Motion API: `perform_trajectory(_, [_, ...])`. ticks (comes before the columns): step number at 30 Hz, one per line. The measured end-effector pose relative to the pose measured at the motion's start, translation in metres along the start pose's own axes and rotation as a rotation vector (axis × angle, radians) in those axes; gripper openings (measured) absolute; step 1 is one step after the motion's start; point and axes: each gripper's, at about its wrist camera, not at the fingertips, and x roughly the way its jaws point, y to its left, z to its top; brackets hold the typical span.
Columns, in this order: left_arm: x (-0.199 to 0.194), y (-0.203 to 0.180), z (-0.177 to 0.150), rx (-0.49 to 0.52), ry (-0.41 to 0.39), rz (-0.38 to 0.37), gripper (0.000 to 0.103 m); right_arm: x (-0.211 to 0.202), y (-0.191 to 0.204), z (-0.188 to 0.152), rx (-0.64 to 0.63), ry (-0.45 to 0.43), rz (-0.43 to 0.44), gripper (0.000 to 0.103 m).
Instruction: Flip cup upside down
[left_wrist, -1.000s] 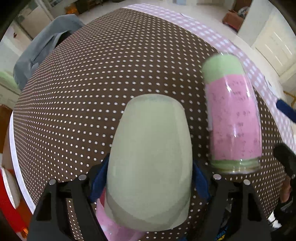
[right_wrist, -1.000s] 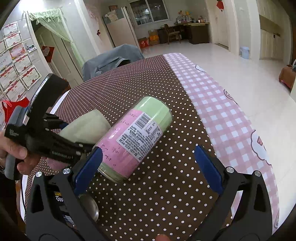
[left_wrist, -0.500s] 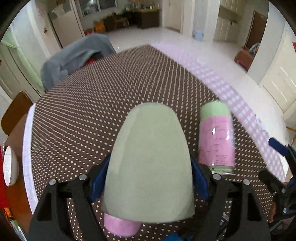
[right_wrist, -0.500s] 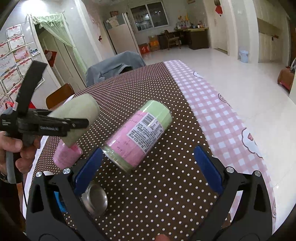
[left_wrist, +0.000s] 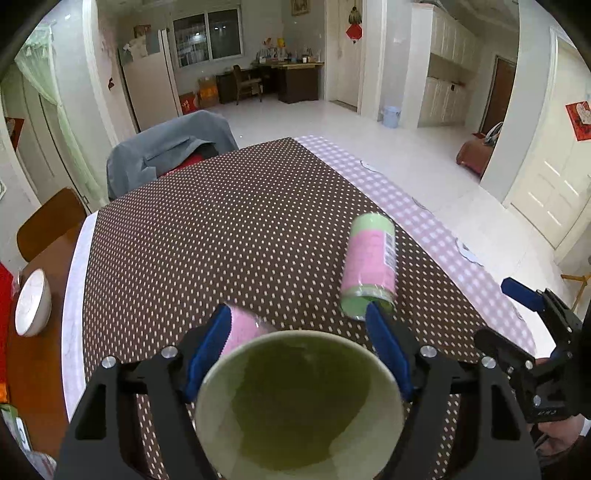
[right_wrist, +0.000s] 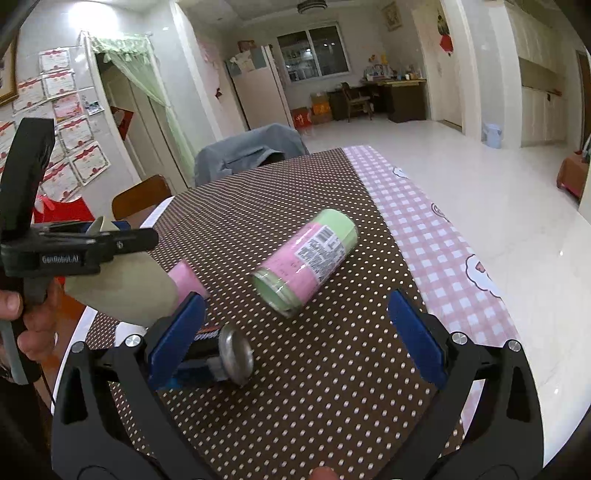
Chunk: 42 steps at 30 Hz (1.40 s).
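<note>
My left gripper (left_wrist: 299, 343) is shut on a pale green paper cup (left_wrist: 299, 402), held above the table with its open mouth turned toward the camera. In the right wrist view the cup (right_wrist: 122, 291) hangs tilted under the left gripper (right_wrist: 92, 243) at the left. My right gripper (right_wrist: 295, 332) is open and empty above the polka-dot cloth; it also shows at the right edge of the left wrist view (left_wrist: 532, 321).
A pink and green can (left_wrist: 369, 266) lies on its side on the brown dotted tablecloth (left_wrist: 221, 229). A pink cylinder (right_wrist: 186, 277) lies under the cup. A metal lid (right_wrist: 236, 354) sits near the right gripper. A white bowl (left_wrist: 31, 302) stands at the left.
The left gripper has lifted and rotated the cup: its outer wall and base faced the camera before, its open mouth faces it now. The right gripper stayed open nearby.
</note>
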Motion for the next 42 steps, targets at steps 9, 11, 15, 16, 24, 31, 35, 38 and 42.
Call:
perform_trajectory(9, [-0.051, -0.016, -0.055, -0.039, -0.091, -0.031, 0.073, -0.035, 0.017, -0.018, -0.037, -0.034, 0.022, 0.097])
perform_trajectory(11, [-0.050, -0.024, -0.068, -0.041, -0.094, -0.047, 0.073, -0.038, 0.021, -0.023, -0.048, -0.030, 0.027, 0.097])
perform_trajectory(15, [-0.036, -0.037, -0.086, -0.070, -0.086, -0.102, 0.073, -0.045, 0.027, -0.032, -0.060, -0.028, 0.031, 0.097])
perform_trajectory(16, [-0.033, -0.040, -0.090, -0.079, -0.095, -0.121, 0.073, -0.047, 0.027, -0.033, -0.063, -0.030, 0.028, 0.097])
perform_trajectory(24, [-0.002, -0.040, -0.128, -0.177, -0.138, -0.207, 0.073, -0.054, 0.027, -0.044, -0.058, -0.028, 0.016, 0.097])
perform_trajectory(31, [-0.019, -0.023, -0.168, -0.197, -0.167, -0.054, 0.076, -0.056, 0.031, -0.053, -0.057, -0.017, 0.028, 0.097])
perform_trajectory(35, [-0.021, -0.013, -0.187, -0.225, -0.135, -0.038, 0.076, -0.057, 0.037, -0.060, -0.068, -0.009, 0.039, 0.097])
perform_trajectory(38, [-0.028, -0.007, -0.196, -0.251, -0.142, -0.041, 0.076, -0.057, 0.040, -0.068, -0.062, 0.009, 0.050, 0.097])
perform_trajectory(42, [-0.043, -0.008, -0.204, -0.256, -0.182, -0.038, 0.076, -0.057, 0.041, -0.077, -0.040, 0.040, 0.074, 0.097])
